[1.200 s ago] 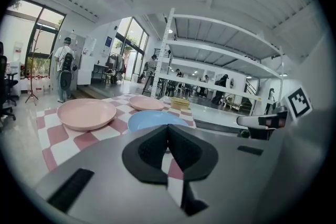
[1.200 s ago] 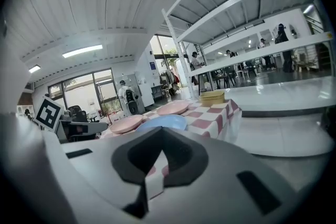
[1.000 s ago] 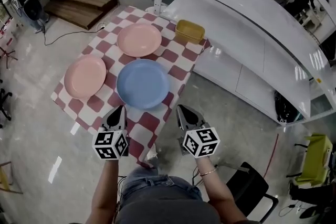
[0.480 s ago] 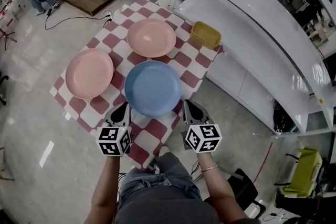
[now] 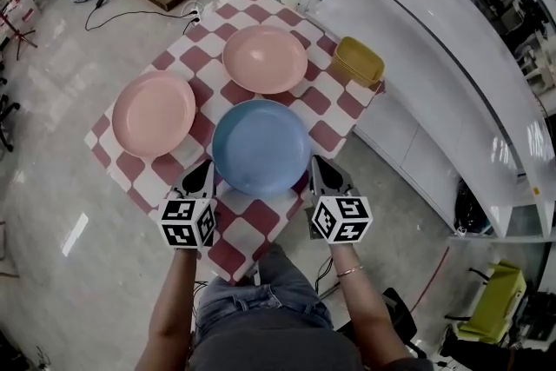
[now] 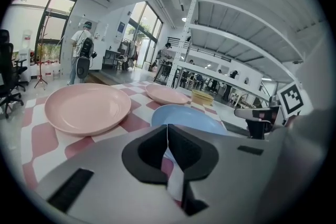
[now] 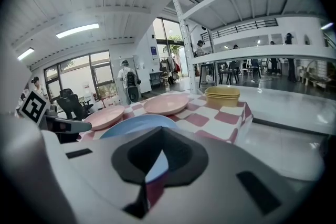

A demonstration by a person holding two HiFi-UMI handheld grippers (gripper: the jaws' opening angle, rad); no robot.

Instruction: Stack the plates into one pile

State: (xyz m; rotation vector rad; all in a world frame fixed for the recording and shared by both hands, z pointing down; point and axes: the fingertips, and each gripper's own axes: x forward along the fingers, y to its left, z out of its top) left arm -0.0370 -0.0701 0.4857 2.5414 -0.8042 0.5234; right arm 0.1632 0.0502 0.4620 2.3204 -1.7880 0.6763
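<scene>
Head view: blue plate (image 5: 261, 146) lies on the checked tablecloth (image 5: 252, 220) nearest the person. Left pink plate (image 5: 154, 113) and far pink plate (image 5: 265, 58) lie apart beyond it, so no pile is started. Left gripper (image 5: 202, 174) and right gripper (image 5: 318, 171) flank its near rim, both clenched on nothing (jaws meet in each gripper view), likely because it is the easiest plate to reach.

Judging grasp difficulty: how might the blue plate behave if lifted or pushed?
The blue plate looks rigid and probably light: it is thin and shallow. Its smooth rim may slip in a pinch. Pushed, it would likely slide flat, perhaps dragging the checked cloth.
</scene>
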